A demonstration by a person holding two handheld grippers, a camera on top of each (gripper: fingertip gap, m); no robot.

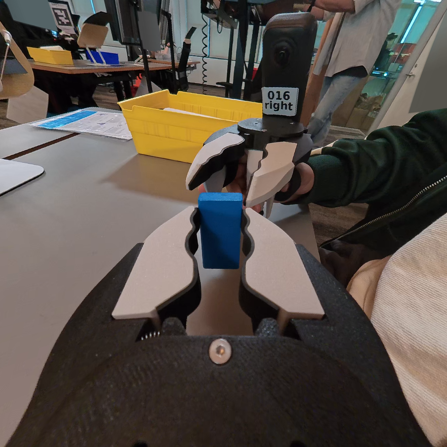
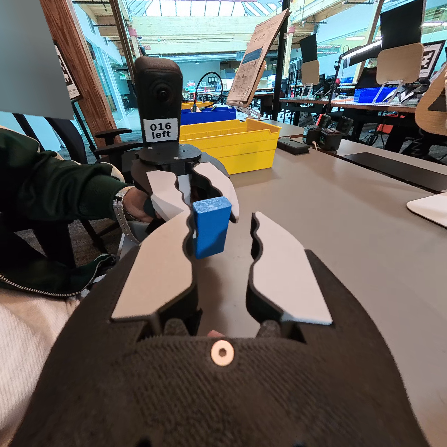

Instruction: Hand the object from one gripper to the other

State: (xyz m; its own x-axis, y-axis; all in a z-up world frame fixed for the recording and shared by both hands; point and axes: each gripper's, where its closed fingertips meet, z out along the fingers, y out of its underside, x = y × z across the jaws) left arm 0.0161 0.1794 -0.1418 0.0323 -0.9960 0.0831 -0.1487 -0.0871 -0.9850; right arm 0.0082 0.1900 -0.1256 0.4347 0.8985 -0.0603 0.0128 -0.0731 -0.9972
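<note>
The left gripper (image 1: 220,214) is pinching the blue block (image 1: 220,229) upright above the table (image 1: 72,193); the right gripper (image 2: 221,217) — jaws spread — is flanking it.

Grey table (image 1: 72,193) — yellow bin (image 1: 183,130), laminated sheet (image 1: 84,123), white pad (image 1: 17,174) on top.

we see a white label (image 1: 279,101) with dark print on the camera atop the right gripper, another white label (image 2: 160,130) on the left gripper's camera, a printed sheet (image 1: 84,123) on the surface, and black-and-white marker signs (image 1: 62,15) behind.
</note>
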